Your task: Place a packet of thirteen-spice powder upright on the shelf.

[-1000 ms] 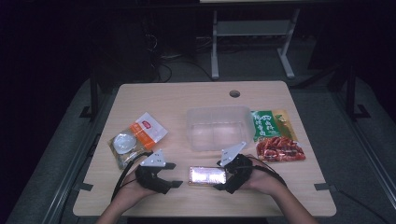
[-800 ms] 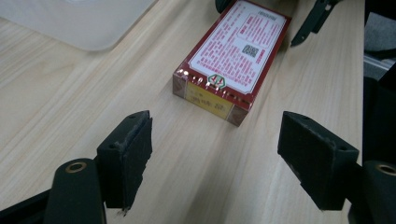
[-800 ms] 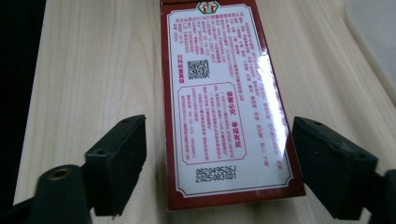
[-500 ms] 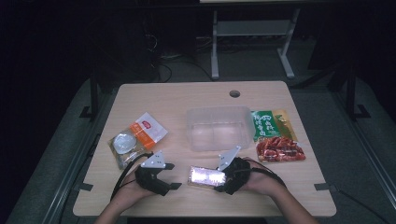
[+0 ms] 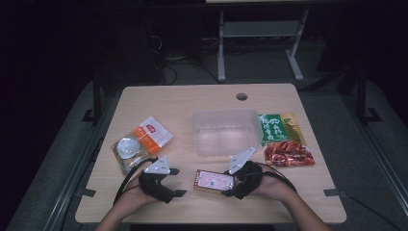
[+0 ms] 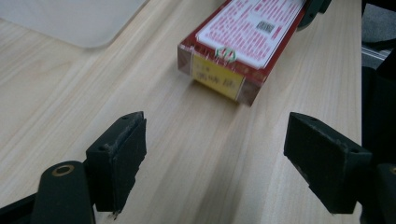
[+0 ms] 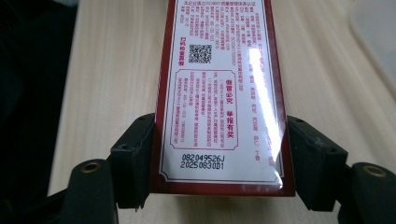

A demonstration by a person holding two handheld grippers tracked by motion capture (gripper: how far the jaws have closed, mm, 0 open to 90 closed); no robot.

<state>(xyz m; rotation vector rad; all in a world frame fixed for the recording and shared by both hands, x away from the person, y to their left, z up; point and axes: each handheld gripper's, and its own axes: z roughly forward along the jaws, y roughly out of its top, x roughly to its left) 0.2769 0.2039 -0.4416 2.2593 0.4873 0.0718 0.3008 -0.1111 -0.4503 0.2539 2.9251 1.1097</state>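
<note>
Since the earlier high-view frames, L gripper [image 5: 177, 182] has been opening its jaws and backing off the flat red rectangular carton with white printed label [image 5: 213, 180]; it's now sitting clear of the box's left end, w/ nothing between the jaws. R gripper [image 5: 230, 185] jaws have been closing in, and the carton's right end is now between them.

In the right gripper view, R gripper [image 7: 219, 154] is holding the carton [image 7: 219, 93] across its narrow width, pads pressing on both long red edges near the end. In the left gripper view, L gripper [image 6: 215, 154] is standing wide, w/ bare wood between the jaws and the carton's [image 6: 243, 42] yellow-labelled end ahead, apart from the pads.

Carton is lying flat on the light wooden counter [image 5: 192, 103], at the near edge, between the two hands. Its long axis is running left-right, pointing from one gripper to the other. So it's lying just left of R gripper, just right of L gripper.

Clear plastic rectangular tub [image 5: 223, 131] is sitting just beyond, on the far side of the carton. Judging from this, R hand is nearer and already gripping, so a lift and a short push away toward the tub looks like the next move; L is probably staying out of it.
</note>
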